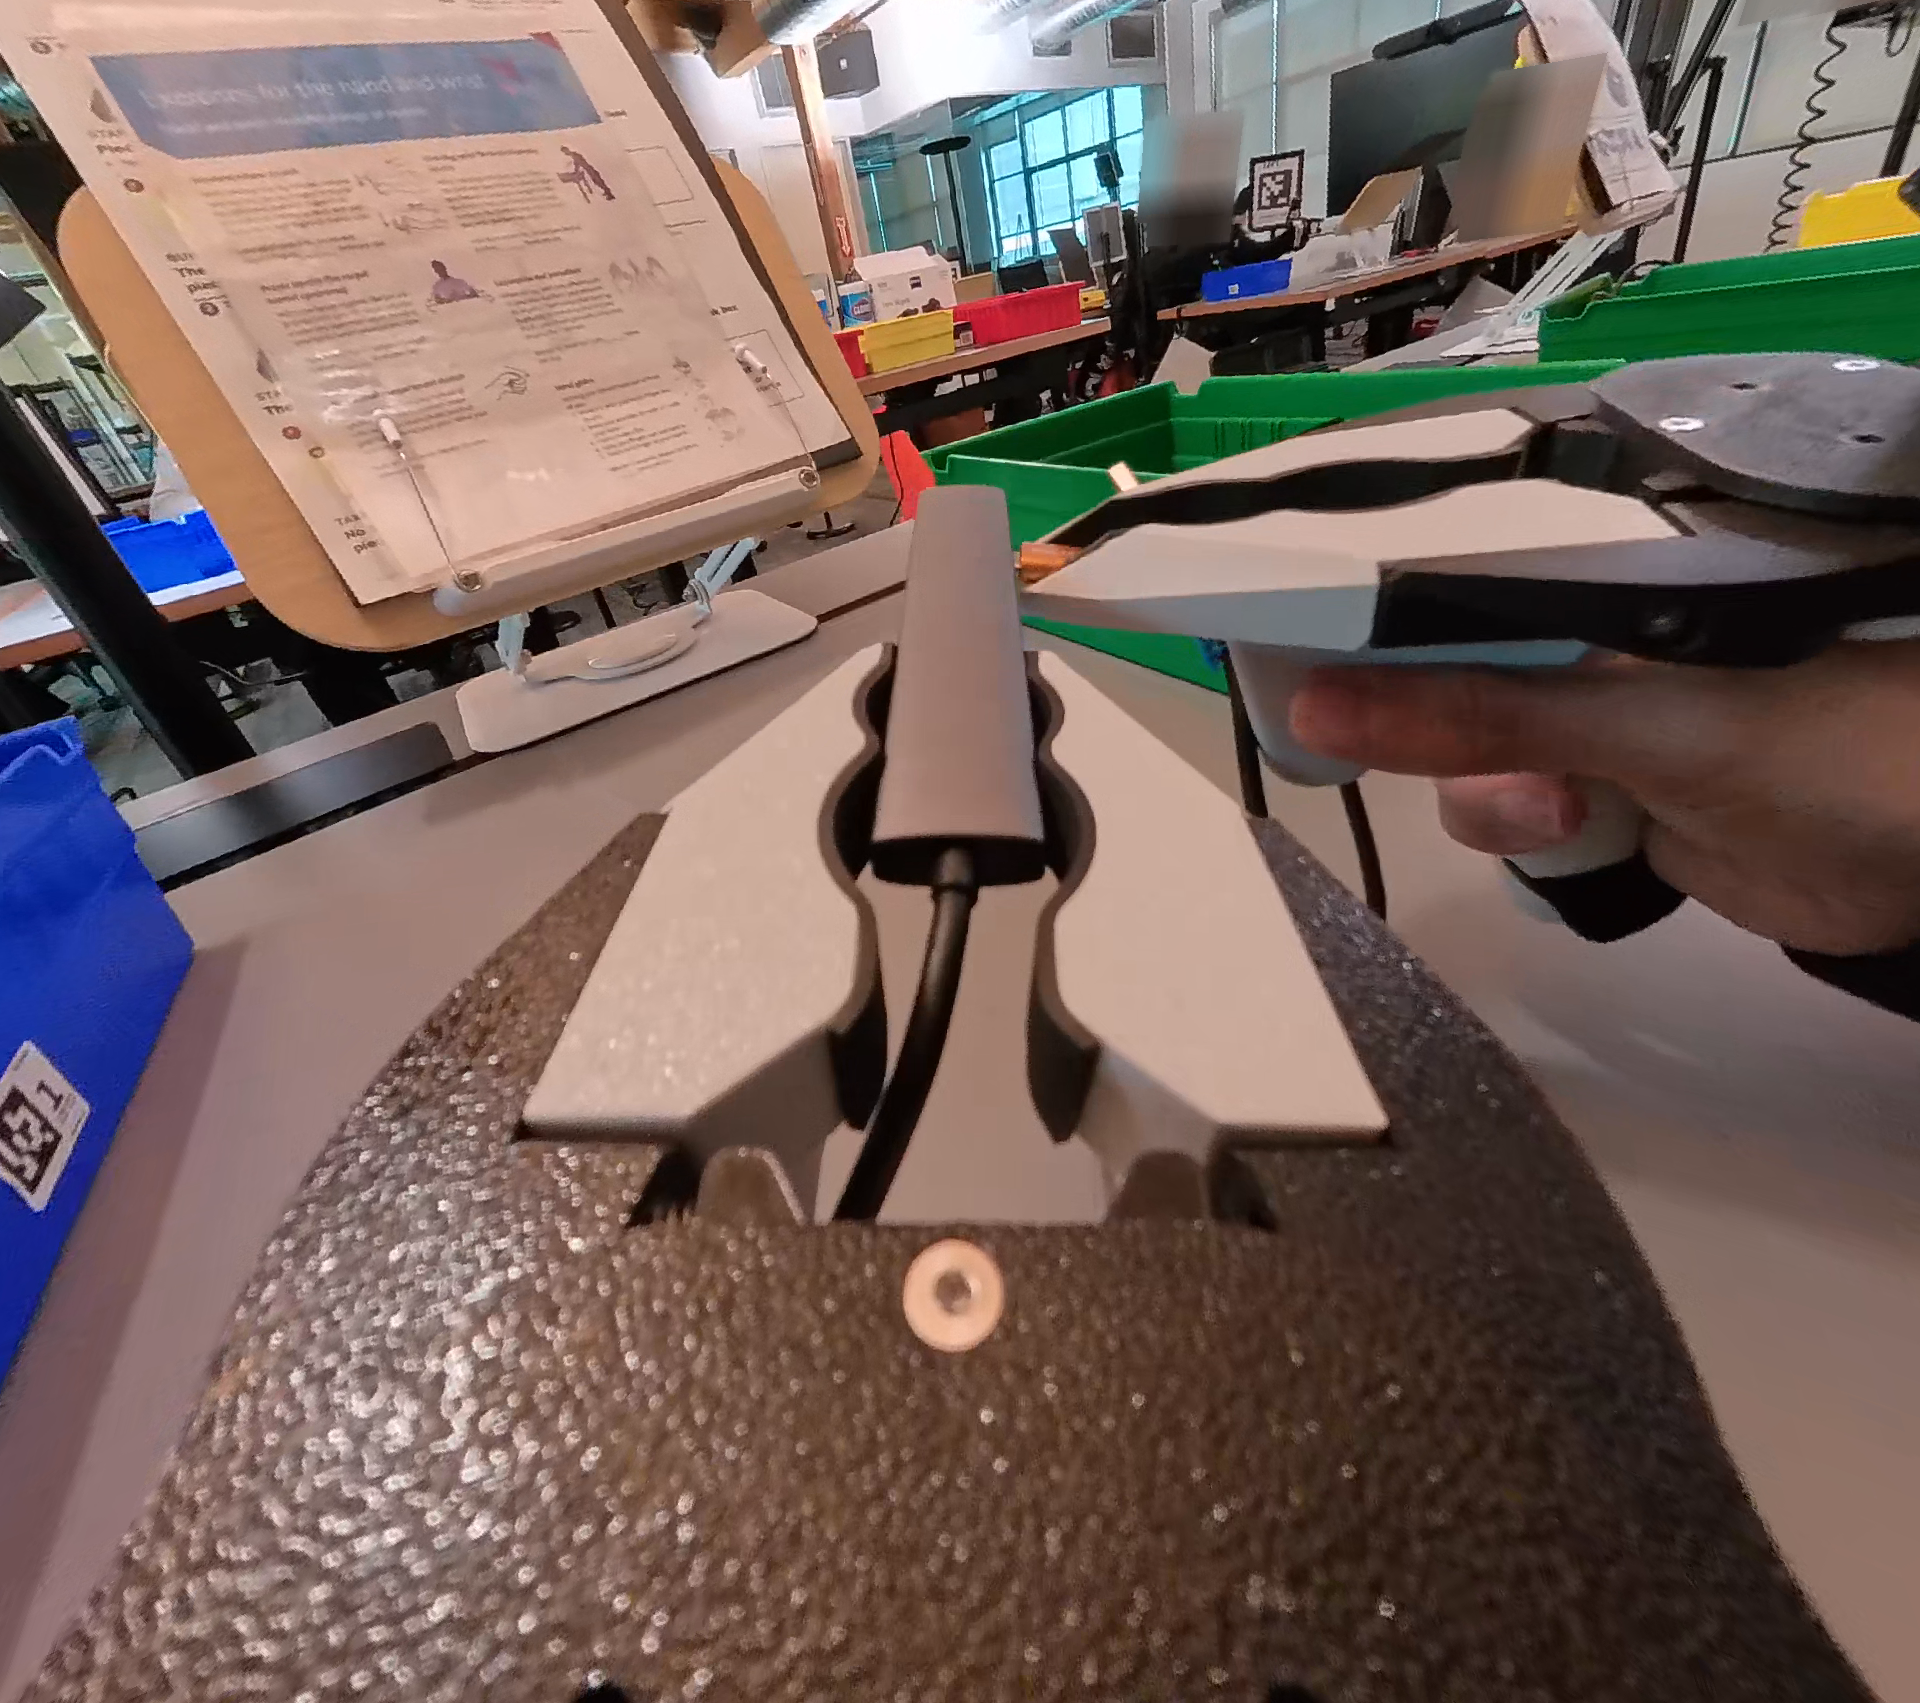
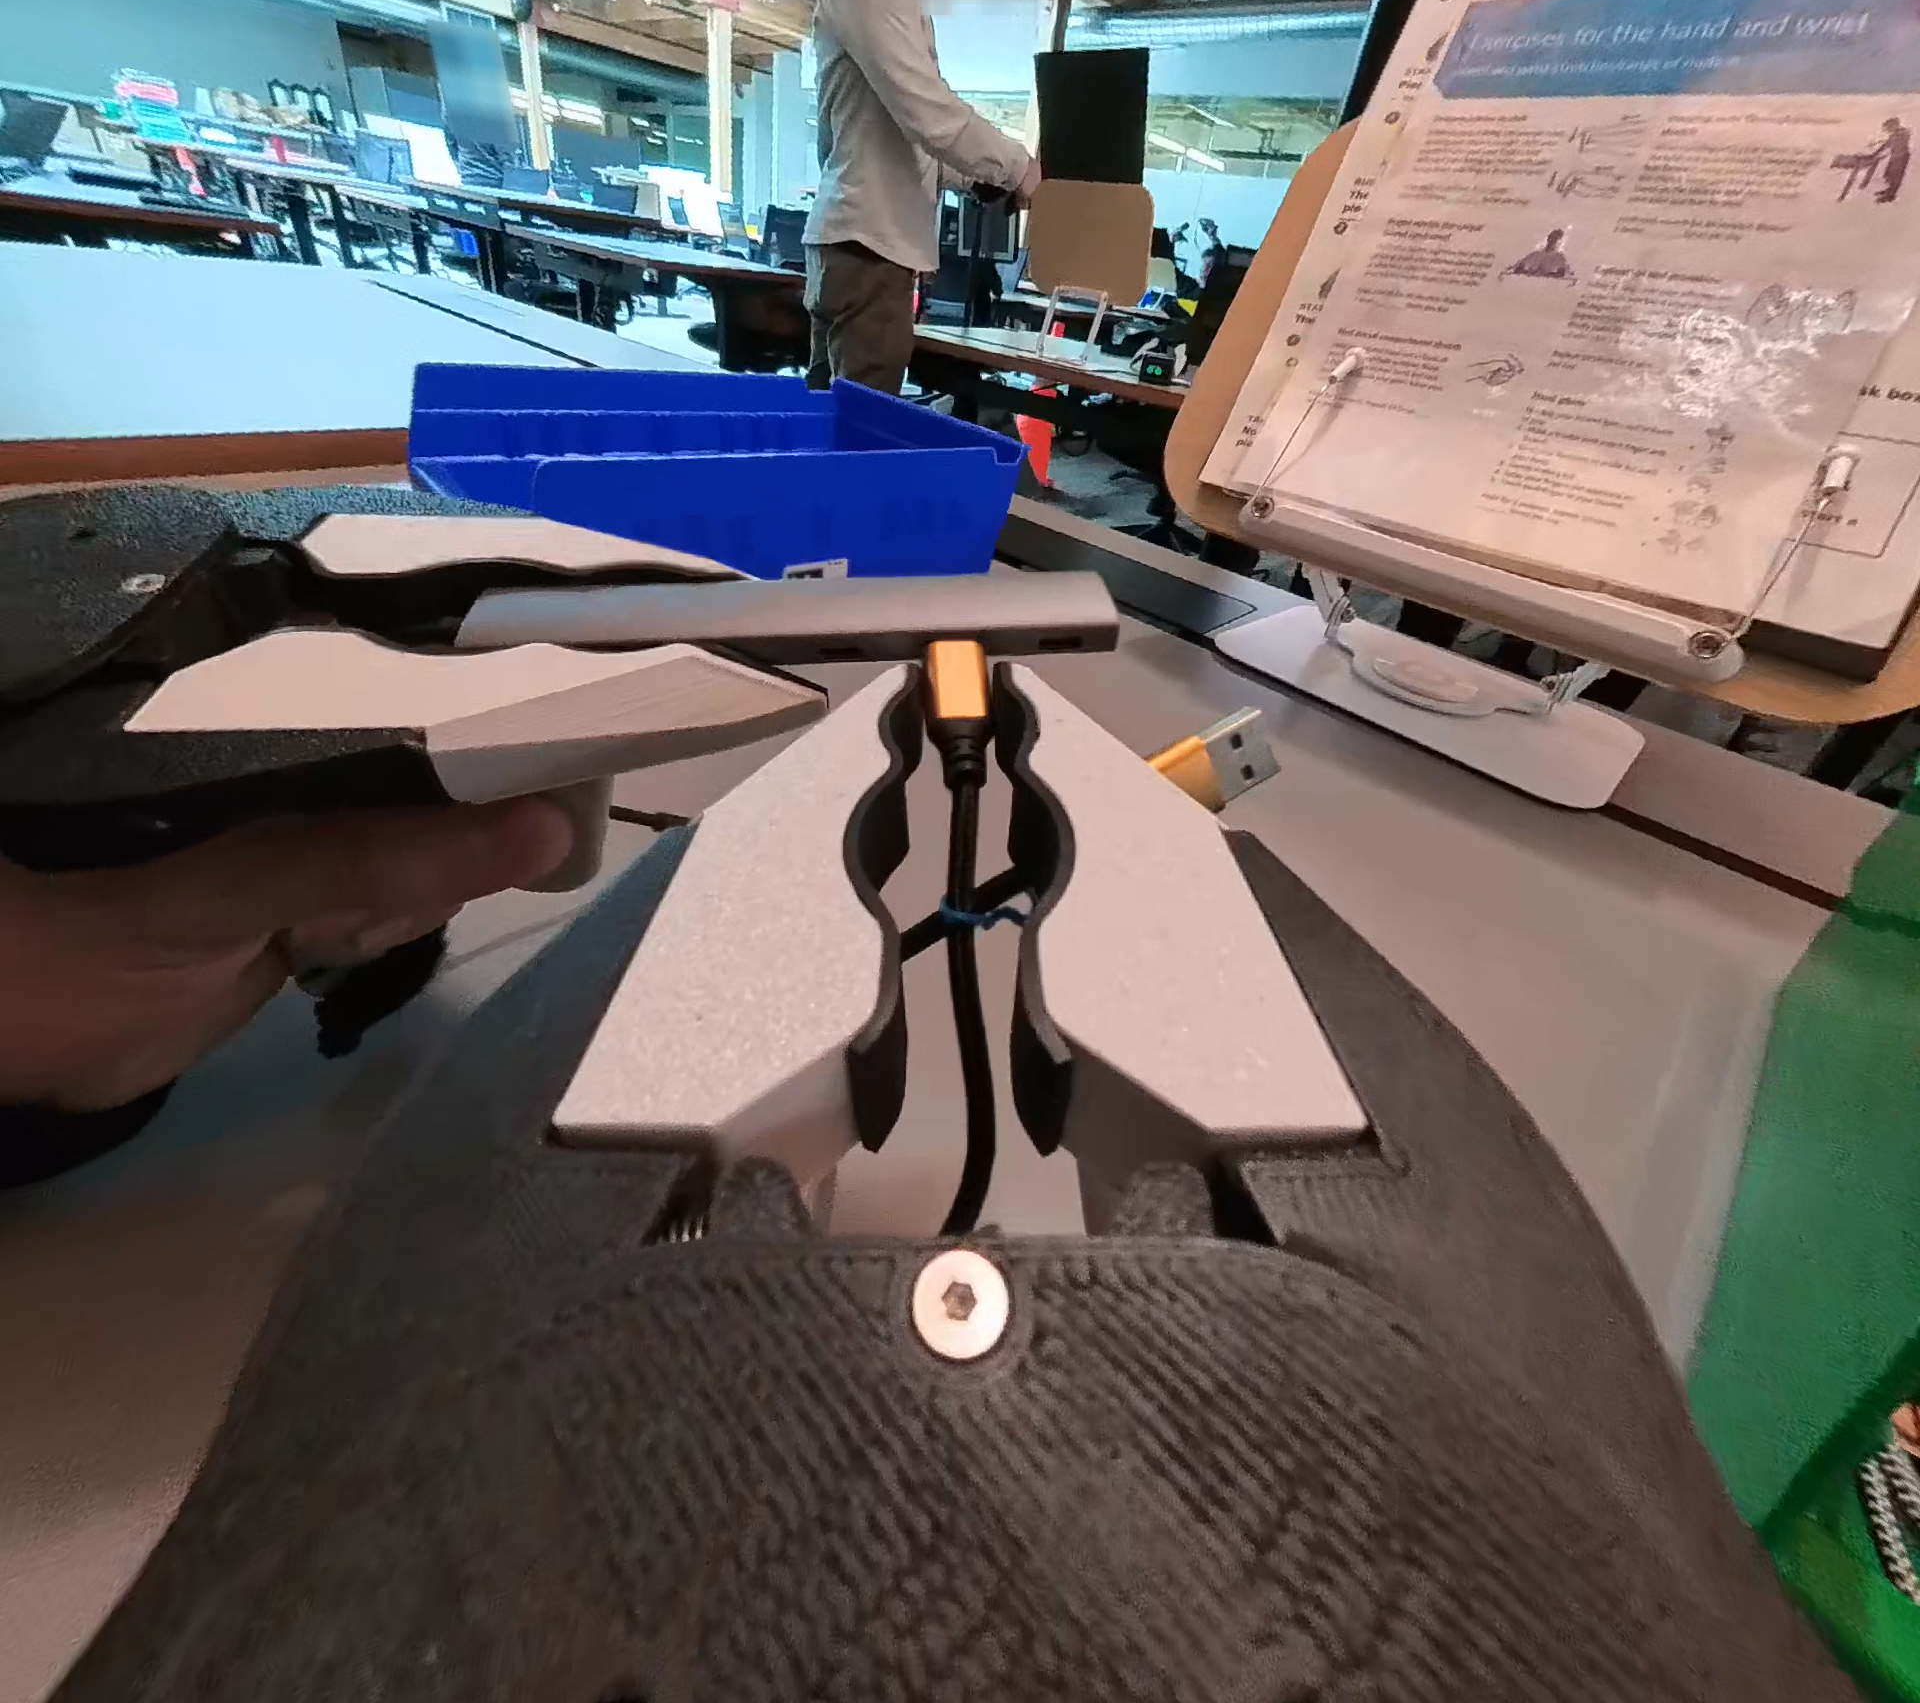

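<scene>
My left gripper (image 1: 956, 661) is shut on a grey USB hub (image 1: 956, 573) and holds it lengthwise above the table; the hub's black cable (image 1: 914, 1009) runs back between the fingers. My right gripper (image 2: 954, 682) is shut on an orange plug (image 2: 956, 687) whose tip sits in a port on the hub's (image 2: 790, 614) long side. Its black cable (image 2: 971, 1030) trails back. The right gripper (image 1: 1039, 578) enters the left wrist view from the right. The left gripper (image 2: 774, 630) shows at the left of the right wrist view. An orange USB-A plug (image 2: 1231, 749) hangs free just right of my right fingers.
A document stand (image 1: 416, 251) with printed sheets stands behind on the grey table (image 1: 1558, 1082). A blue bin (image 2: 717, 469) is at the left, green bins (image 1: 1091, 448) at the right. A person (image 2: 883, 147) stands beyond the table by other benches. The grippers are tip to tip, or close to it.
</scene>
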A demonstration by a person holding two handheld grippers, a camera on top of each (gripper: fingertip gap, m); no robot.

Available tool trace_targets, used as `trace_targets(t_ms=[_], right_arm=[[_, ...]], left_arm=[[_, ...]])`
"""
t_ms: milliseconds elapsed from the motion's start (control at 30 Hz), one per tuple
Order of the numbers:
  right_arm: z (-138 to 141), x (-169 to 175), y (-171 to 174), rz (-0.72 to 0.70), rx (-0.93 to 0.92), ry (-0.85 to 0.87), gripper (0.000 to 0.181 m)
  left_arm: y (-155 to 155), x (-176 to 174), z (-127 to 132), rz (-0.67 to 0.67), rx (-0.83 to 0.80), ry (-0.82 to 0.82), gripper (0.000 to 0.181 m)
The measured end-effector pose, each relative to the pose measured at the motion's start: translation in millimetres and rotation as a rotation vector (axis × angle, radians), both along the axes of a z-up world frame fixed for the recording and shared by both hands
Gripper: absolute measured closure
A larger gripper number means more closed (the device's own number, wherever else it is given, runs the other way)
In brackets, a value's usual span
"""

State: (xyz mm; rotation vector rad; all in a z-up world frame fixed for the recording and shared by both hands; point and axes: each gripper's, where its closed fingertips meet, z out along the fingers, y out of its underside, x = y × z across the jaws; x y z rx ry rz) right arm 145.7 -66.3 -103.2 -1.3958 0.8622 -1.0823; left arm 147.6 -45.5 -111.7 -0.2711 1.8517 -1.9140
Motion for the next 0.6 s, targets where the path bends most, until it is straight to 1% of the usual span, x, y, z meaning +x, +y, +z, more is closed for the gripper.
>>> trace_targets(t_ms=[100, 233, 267, 367, 533, 600], right_arm=[[-2.2, 0.8, 0.6, -0.015, -0.044, 0.015, 0.17], [-11.7, 3.5, -0.1, -0.059, -0.157, 0.113, 0.17], [-13.4, 2.9, -0.4, -0.061, -0.154, 0.142, 0.17], [-11.2, 0.5, 1.2, 0.025, 0.05, 0.235, 0.169], [-10.3, -3.0, 0.3, 0.036, -0.018, 0.237, 0.17], [-10.2, -2.2, 0.3, 0.086, -0.02, 0.267, 0.17]], left_arm=[[0.4, 2.0, -3.0, -0.016, -0.006, 0.047, 0.159], [1.9, 7.1, -7.9, 0.002, 0.044, 0.025, 0.158], [1.9, 6.6, -8.2, 0.007, 0.053, 0.012, 0.158], [2.8, 4.1, -3.4, 0.035, 0.061, -0.048, 0.158], [1.6, 0.8, -1.7, 0.035, 0.062, -0.067, 0.158], [2.6, 1.0, -0.8, 0.034, 0.048, -0.054, 0.159]])
